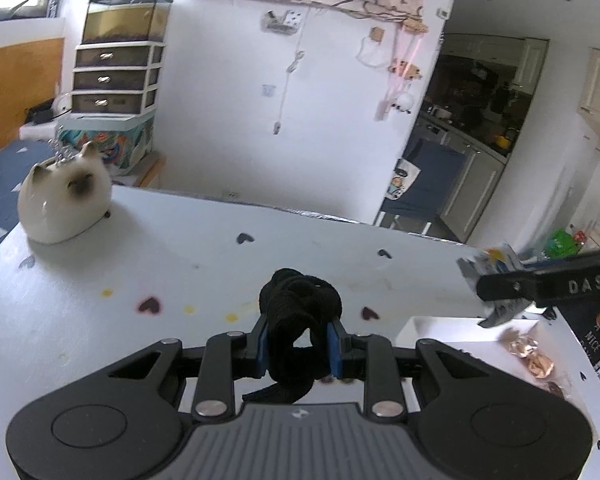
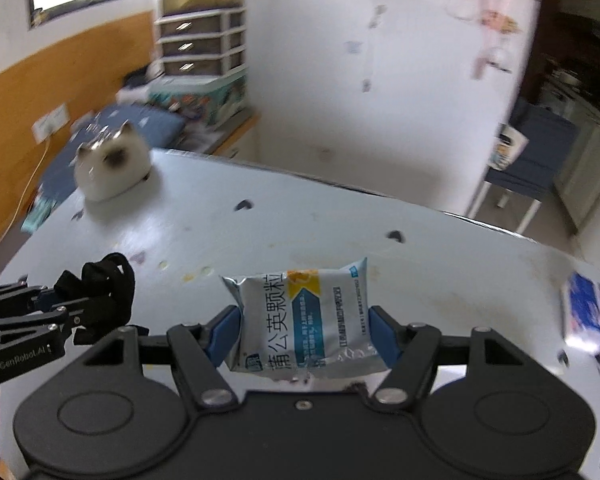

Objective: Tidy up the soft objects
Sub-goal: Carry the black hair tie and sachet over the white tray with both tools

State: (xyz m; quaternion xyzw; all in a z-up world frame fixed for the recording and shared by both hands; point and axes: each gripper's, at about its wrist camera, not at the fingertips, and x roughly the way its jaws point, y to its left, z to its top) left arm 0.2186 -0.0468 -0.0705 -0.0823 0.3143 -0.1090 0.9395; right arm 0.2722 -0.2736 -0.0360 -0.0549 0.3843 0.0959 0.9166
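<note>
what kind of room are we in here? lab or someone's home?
Most likely a lived-in home, not a lab. The white table has heart stickers, a plastic drawer tower stands against the wall, and a kitchen shows through the doorway. The cat figurine fits that too.

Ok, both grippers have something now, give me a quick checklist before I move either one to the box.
1. Left gripper shut on the black cloth: ok; the bundle sits between both blue pads.
2. Right gripper shut on the sachet: ok, pinched at both side edges.
3. Cloth tail hanging free: not ok, a loose strip dangles below the left gripper.
4. White box open and in reach: cannot tell; only a corner shows, with copper-coloured wrappers inside.
5. Grippers apart from each other: ok, a gap shows in both views.
6. Cat figure out of the way: ok, at the table's far left corner.
</note>
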